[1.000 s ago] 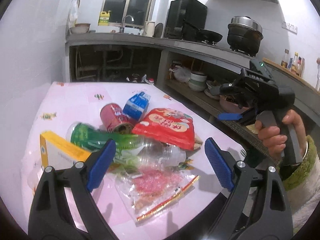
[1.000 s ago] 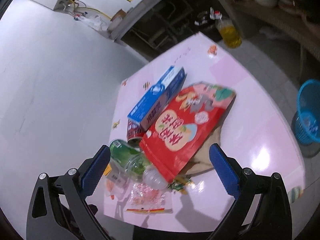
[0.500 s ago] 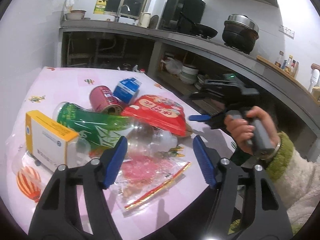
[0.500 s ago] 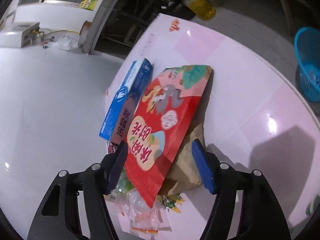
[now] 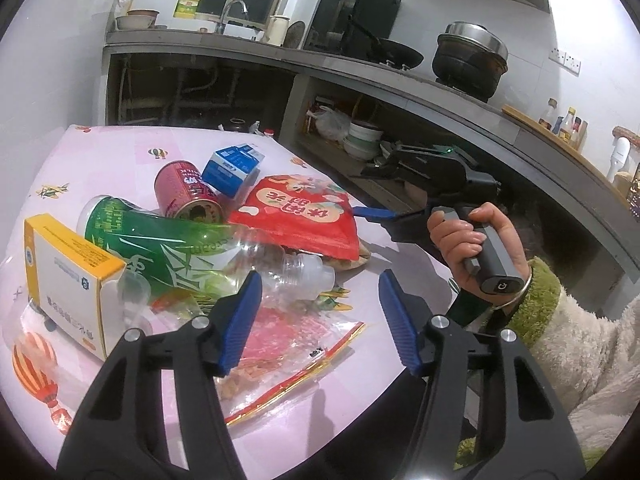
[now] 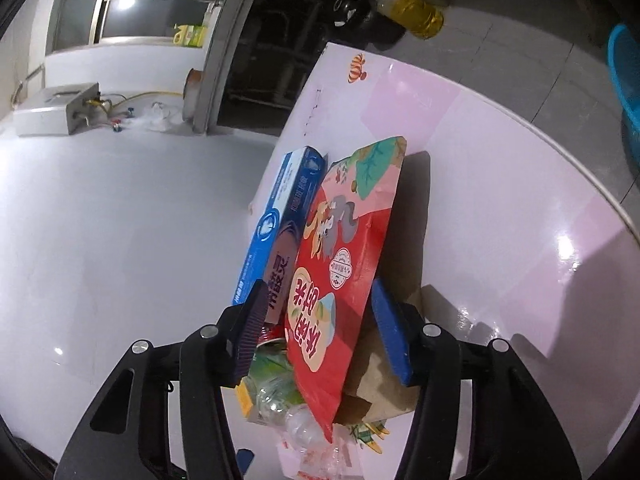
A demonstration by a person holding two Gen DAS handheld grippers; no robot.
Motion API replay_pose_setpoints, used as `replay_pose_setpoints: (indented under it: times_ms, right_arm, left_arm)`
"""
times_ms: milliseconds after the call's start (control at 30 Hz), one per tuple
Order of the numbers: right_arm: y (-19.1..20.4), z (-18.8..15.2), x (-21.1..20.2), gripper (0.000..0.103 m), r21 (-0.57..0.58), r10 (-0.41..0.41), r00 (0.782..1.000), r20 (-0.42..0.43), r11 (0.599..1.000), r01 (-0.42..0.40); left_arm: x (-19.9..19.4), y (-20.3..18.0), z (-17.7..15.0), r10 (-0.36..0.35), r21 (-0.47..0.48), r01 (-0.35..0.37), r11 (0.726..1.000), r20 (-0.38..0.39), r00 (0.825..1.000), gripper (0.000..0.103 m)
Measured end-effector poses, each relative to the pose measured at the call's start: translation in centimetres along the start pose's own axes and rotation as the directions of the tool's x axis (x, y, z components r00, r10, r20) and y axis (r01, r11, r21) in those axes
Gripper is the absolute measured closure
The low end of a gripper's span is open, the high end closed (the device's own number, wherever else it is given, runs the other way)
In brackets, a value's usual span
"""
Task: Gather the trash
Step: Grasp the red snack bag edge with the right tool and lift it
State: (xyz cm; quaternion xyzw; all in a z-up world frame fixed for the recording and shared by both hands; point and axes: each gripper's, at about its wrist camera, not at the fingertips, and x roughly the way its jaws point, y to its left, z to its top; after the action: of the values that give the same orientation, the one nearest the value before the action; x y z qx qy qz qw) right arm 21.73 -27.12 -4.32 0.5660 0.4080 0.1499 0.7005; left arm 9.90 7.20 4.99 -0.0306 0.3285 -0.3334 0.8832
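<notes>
A pile of trash lies on the pink table: a red snack bag, a blue carton, a red can, a green-labelled plastic bottle, a yellow-and-white box and a clear bag of pink snacks. My right gripper straddles the red bag. Its jaws are closing, with a gap still showing at the left pad. My left gripper hovers over the bottle's neck and the clear bag. Its jaws are also closing and press on nothing.
A brown paper bag lies under the red bag. A blue basket and an oil bottle stand on the floor beyond the table. A kitchen counter with pots runs behind. A person's hand holds the right gripper.
Both grippers' jaws have narrowed. The right gripper came down, rolled and closed in around the red snack bag. The left gripper stayed over the bottle and clear bag.
</notes>
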Motion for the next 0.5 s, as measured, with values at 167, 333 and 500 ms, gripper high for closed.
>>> replay_pose_setpoints:
  times_ms: [167,333,500]
  right_arm:
    - [0.6,0.0,0.3,0.053,0.011,0.145,0.989,-0.011,0.989,-0.145]
    - [0.8,-0.2,1.2,0.057,0.014,0.179,0.983,-0.045,0.984,-0.178]
    - [1.3,-0.6,2.6,0.064,-0.007,0.14,0.987,-0.081,0.99,-0.141]
  left_arm:
    - [-0.1,-0.1,-0.1,-0.003,0.004,0.003,1.0,-0.001,1.0,0.047]
    - [0.2,-0.2,-0.1,-0.005,-0.006,0.005,1.0,-0.008,1.0,0.048]
    - [0.2,-0.4,-0.2,-0.004,-0.004,0.004,1.0,-0.008,1.0,0.048]
